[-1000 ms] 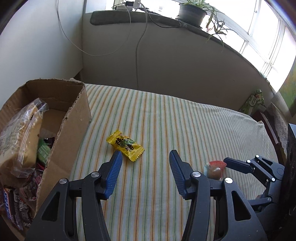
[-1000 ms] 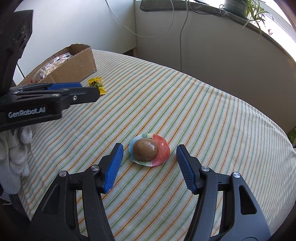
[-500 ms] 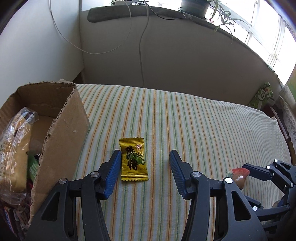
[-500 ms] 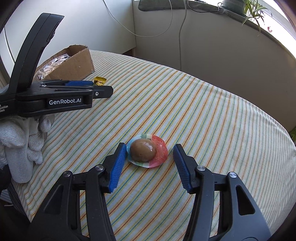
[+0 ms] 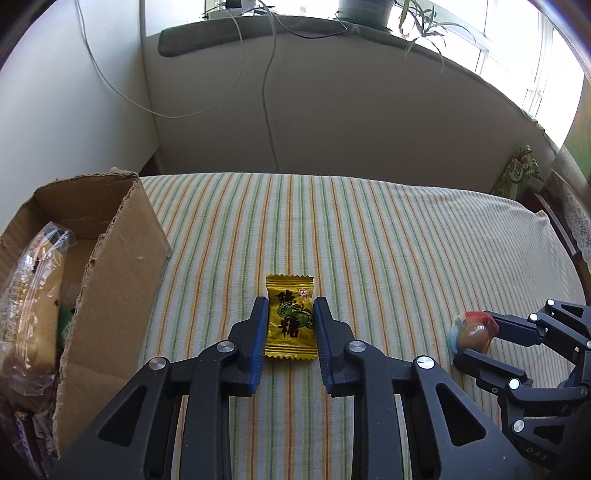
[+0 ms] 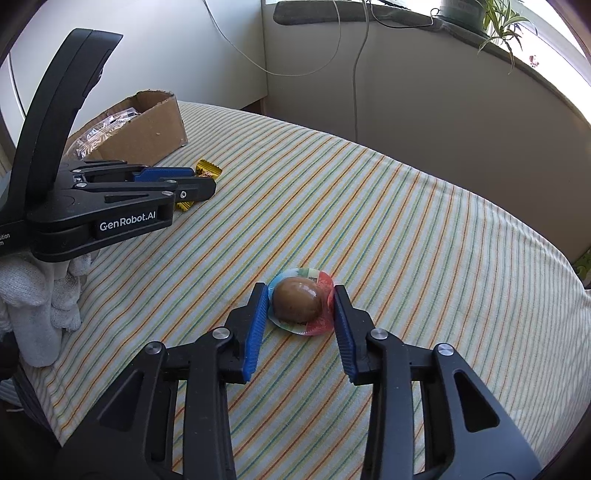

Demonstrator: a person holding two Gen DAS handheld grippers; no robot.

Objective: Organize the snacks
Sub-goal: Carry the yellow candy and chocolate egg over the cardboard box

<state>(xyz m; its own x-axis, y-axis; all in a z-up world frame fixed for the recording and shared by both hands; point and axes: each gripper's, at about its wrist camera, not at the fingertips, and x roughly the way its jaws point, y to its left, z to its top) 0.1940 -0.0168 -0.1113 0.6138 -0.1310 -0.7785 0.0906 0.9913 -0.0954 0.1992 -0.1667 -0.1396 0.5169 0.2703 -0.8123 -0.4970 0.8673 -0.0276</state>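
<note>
We see the yellow candy packet (image 5: pixel 290 322) lying flat on the striped tabletop (image 5: pixel 388 236), just to the right of the cardboard box (image 5: pixel 110 266), which we take as our landmark. The left tongs (image 5: pixel 289 308) have just been closing, and their blue pads now stand against the two long edges of the packet, so they are clamped on it while it rests on the cloth. In the right wrist view the same packet (image 6: pixel 207 170) shows only as a gold end behind the black finger of the left tongs (image 6: pixel 201 181).

Further to the right of the box, well apart from it, lies the round snack cup (image 6: pixel 301 301) with a brown ball under a clear lid and a red, green and blue rim. The right tongs (image 6: pixel 300 295) have also just been closing; their pads touch the rim of the cup on both sides, so they are clamped on it. The cup (image 5: pixel 471 330) also sits on the tabletop.

Inside the box we see a clear bag of biscuits (image 5: pixel 33 295) leaning on the left wall, with other wrapped snacks under it. A white gloved hand (image 6: pixel 33 302) holds the left tongs. Behind the box, on the sill, stands a potted plant (image 5: pixel 364 8).
</note>
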